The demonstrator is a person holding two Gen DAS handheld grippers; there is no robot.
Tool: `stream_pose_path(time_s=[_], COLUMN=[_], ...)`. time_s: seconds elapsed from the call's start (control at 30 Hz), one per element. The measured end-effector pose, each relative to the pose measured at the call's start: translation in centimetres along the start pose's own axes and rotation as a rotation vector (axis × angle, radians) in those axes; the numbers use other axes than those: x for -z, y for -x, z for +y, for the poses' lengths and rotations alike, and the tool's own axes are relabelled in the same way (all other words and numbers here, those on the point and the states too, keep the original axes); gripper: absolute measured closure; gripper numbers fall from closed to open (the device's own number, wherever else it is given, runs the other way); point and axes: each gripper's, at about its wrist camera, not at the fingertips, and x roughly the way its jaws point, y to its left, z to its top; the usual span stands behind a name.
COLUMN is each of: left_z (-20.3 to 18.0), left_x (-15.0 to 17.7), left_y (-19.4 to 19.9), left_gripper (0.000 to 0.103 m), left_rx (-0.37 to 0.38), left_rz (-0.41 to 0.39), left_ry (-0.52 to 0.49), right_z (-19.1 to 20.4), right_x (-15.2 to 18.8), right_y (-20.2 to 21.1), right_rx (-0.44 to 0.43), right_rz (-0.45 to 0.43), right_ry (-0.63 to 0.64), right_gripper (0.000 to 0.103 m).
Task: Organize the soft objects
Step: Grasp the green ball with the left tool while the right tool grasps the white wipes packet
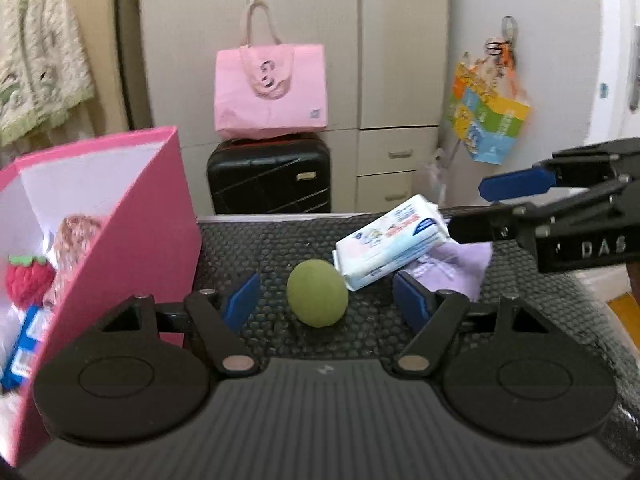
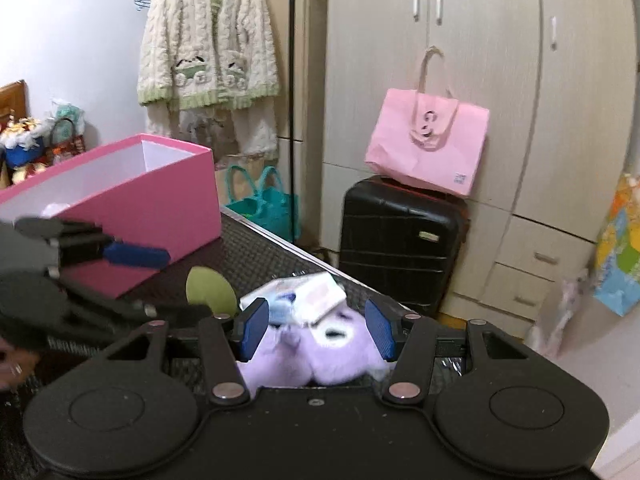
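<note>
Soft green ball (image 1: 317, 293) sits on the black counter (image 1: 256, 248), between the wide-open fingers of the left hand-held gripper (image 1: 326, 302). Just beside it, a wipes pack (image 1: 390, 241) leans on a purple plush toy (image 2: 316, 354), which the right hand-held gripper (image 2: 316, 330) straddles, fingers wide. Beside them stands a pink box (image 1: 132, 232).

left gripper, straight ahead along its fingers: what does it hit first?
Probably the green ball: it sits on the table centred between the open fingers of the left gripper, just ahead of their tips. The wipes pack lies further back, right.
</note>
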Motion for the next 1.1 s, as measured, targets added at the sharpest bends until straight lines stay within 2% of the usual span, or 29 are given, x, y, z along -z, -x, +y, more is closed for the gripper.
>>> stream_pose_path(time_s=[0.13, 0.23, 0.3, 0.33, 0.4, 0.57, 0.8, 0.9, 0.93, 1.03, 1.1], left_z=[-0.2, -0.1, -0.3, -0.5, -0.8, -1.0, -0.9, -1.2, -1.2, -0.9, -0.7], left_x=[0.5, 0.4, 0.4, 0.5, 0.8, 0.9, 0.9, 1.0, 0.9, 0.8, 0.7], left_y=[-1.2, -1.6, -2.0, -2.1, -2.4, -2.9, -3.1, -3.1, -3.0, -3.1, -3.1], left_gripper=[0.032, 0.033, 0.035, 0.035, 0.035, 0.036, 0.036, 0.051, 0.056, 0.066, 0.066], left_rx=[-0.015, -0.043, -0.05, -0.053, -0.062, -0.07, -0.031, -0.056, -0.064, -0.079, -0.074], left_rz=[0.017, 0.007, 0.01, 0.02, 0.029, 0.029, 0.024, 0.027, 0.026, 0.03, 0.036], left_ry=[0.032, 0.046, 0.048, 0.039, 0.028, 0.031, 0.054, 0.02, 0.016, 0.029, 0.048], right_z=[0.0, 0.1, 0.0, -0.3, -1.0, -2.1, -1.2, -1.0, -0.8, -0.4, -0.2], right_x=[-0.8, -1.3, -1.6, -1.8, -2.1, -2.4, -2.2, -2.3, -2.3, -2.2, -2.2], right_y=[-1.9, -2.8, -3.3, -3.6, -4.0, -5.1, -6.2, -6.5, -6.6, -6.7, -6.8], right_rx=[-0.072, -0.08, -0.078, -0.069, -0.076, -0.192, -0.214, -0.218, -0.219, -0.219, -0.217], right_rz=[0.036, 0.039, 0.043, 0.046, 0.056, 0.092, 0.12, 0.127, 0.133, 0.119, 0.123], right_ry=[0.065, 0.103, 0.116, 0.114, 0.104, 0.059, 0.097, 0.124, 0.137, 0.163, 0.18], right_gripper=[0.044, 0.044, 0.036, 0.029, 0.029, 0.029, 0.029, 0.032, 0.039, 0.041, 0.041])
